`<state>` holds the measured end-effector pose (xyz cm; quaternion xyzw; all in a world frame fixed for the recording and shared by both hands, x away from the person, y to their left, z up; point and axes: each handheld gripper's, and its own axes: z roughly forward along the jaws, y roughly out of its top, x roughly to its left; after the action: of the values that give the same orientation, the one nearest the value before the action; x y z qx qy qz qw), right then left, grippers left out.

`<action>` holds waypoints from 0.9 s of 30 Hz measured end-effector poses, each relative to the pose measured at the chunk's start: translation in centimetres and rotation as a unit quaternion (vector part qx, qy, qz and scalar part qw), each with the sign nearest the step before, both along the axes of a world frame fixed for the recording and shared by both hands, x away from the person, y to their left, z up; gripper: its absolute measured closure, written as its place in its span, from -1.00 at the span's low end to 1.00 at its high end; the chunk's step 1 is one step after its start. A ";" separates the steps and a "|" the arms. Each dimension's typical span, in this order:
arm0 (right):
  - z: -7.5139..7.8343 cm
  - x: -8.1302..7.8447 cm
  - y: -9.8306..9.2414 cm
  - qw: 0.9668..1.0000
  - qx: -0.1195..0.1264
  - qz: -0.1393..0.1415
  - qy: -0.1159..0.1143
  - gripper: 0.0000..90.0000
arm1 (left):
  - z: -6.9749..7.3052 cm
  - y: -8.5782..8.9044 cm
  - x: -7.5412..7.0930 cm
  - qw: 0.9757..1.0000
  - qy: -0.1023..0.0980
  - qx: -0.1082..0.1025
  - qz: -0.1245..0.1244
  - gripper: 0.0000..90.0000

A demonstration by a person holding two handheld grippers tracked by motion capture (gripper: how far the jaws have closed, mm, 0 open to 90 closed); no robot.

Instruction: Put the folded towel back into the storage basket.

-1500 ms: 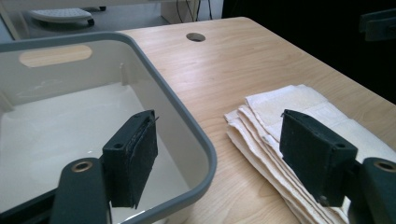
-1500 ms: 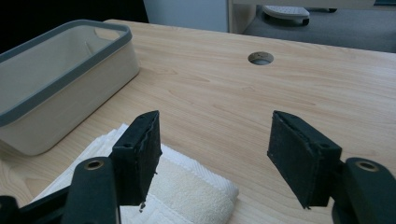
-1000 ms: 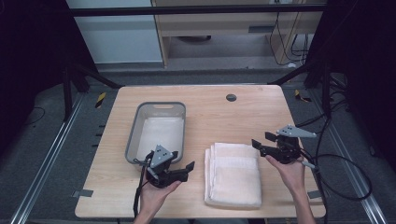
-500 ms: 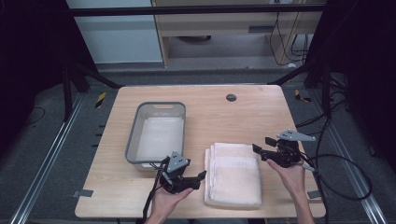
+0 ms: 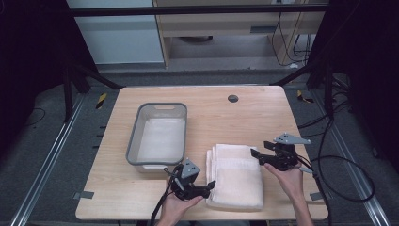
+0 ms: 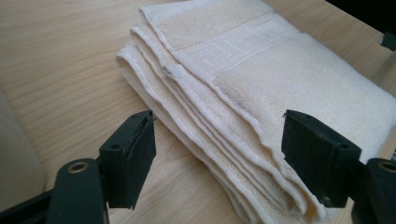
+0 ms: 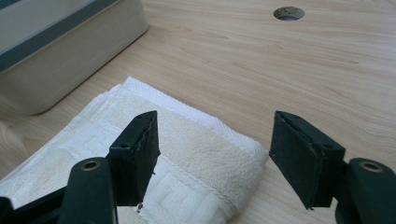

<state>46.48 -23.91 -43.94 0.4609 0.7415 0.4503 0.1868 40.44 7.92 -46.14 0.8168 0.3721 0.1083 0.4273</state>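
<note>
While the folded towel (image 5: 235, 175) sits in plain sight on the table (image 5: 244, 117) just right of the grey bin (image 5: 157, 134), its near end gets cut off at the bottom of both gripper views, and honestly I can't tell if the pale thing inside the bin is cloth or just its bottom. Left gripper (image 5: 209, 186) is at the towel's near left edge, right gripper (image 5: 256, 155) over the far right corner. Both have just been opening and are spread around the fabric, not pinching it.

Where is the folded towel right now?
In the high view the folded towel lies on the table's near edge, right of the grey bin, between the left gripper and right gripper.
</note>
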 end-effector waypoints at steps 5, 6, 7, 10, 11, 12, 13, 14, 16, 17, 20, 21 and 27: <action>-0.8 0.2 0.7 1.000 -0.016 0.010 0.008 -0.27 | -0.7 -1.0 -0.2 1.000 0.007 0.006 -0.011 -0.50; -0.8 0.2 0.7 1.000 -0.016 0.010 0.008 -0.27 | -0.7 -1.0 -0.2 1.000 0.007 0.006 -0.011 -0.52; -0.9 0.2 0.8 1.000 -0.020 0.011 0.009 -0.27 | -0.9 -1.2 -0.2 1.000 0.008 0.008 -0.012 -0.52; -1.4 0.4 1.2 0.999 -0.032 0.014 0.018 -0.26 | -1.3 -1.6 -0.2 1.000 0.013 0.013 -0.015 -0.55; -1.6 0.4 1.3 0.999 -0.033 0.013 0.020 -0.25 | -1.5 -1.8 -0.2 1.000 0.015 0.017 -0.017 -0.56; -1.8 0.4 1.4 0.999 -0.035 0.013 0.020 -0.24 | -1.7 -1.9 -0.2 1.000 0.017 0.019 -0.017 -0.56; -1.8 0.4 1.4 0.999 -0.035 0.013 0.020 -0.24 | -1.7 -1.9 -0.2 1.000 0.017 0.019 -0.017 -0.57; -2.0 0.5 1.5 0.999 -0.037 0.011 0.021 -0.23 | -1.9 -1.9 -0.2 0.999 0.020 0.022 -0.019 -0.57; -2.4 0.6 1.7 0.999 -0.044 0.010 0.025 -0.22 | -2.2 -2.0 -0.2 0.999 0.024 0.024 -0.019 -0.58; -2.7 0.7 1.7 0.999 -0.042 0.007 0.027 -0.20 | -2.3 -2.0 -0.2 0.999 0.026 0.024 -0.018 -0.59; -3.0 0.8 1.4 0.999 -0.034 0.004 0.038 -0.20 | -2.6 -2.0 -0.1 0.999 0.032 0.021 -0.017 -0.60; -3.1 0.7 1.3 0.999 -0.036 -0.001 0.040 -0.20 | -2.7 -2.0 -0.1 0.999 0.032 0.022 -0.017 -0.60; -3.7 0.9 1.6 0.997 -0.053 0.001 0.052 -0.19 | -3.4 -2.1 0.0 0.999 0.046 0.018 -0.017 -0.61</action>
<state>47.36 -22.32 -47.65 0.4722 0.7738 0.3858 0.1717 40.47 5.85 -49.50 0.8344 0.3759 0.0700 0.3971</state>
